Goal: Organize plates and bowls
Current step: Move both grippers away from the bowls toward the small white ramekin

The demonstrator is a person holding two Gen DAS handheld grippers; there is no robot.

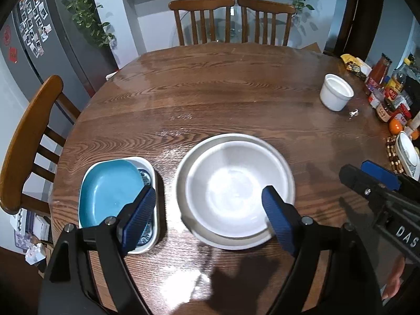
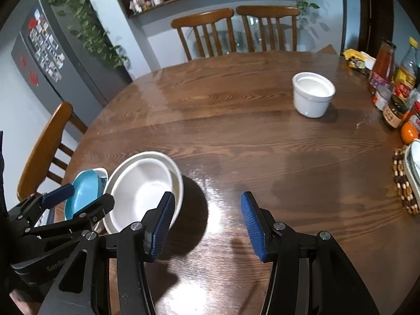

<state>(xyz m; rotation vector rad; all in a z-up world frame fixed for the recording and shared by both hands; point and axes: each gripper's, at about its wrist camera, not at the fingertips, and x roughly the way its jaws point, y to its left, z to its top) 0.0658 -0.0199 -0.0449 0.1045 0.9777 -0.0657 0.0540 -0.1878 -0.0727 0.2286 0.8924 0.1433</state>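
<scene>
1. One round wooden table (image 1: 210, 92) bears all the dishes.
2. Two white bowls (image 1: 236, 191), the smaller nested in the larger, sit near the table's front edge.
3. A blue plate (image 1: 110, 191) lies tilted in a white rectangular dish (image 1: 152, 168), just left of the bowls.
4. A white cup (image 2: 312, 94) stands well apart, toward the far right, near bottles (image 2: 399, 92).
5. The left gripper (image 1: 207, 218) hangs over the bowls, jaws spread wide, gripping nothing.
6. The right gripper (image 2: 207, 225) is parted over bare table, right of the bowls, empty.
</scene>
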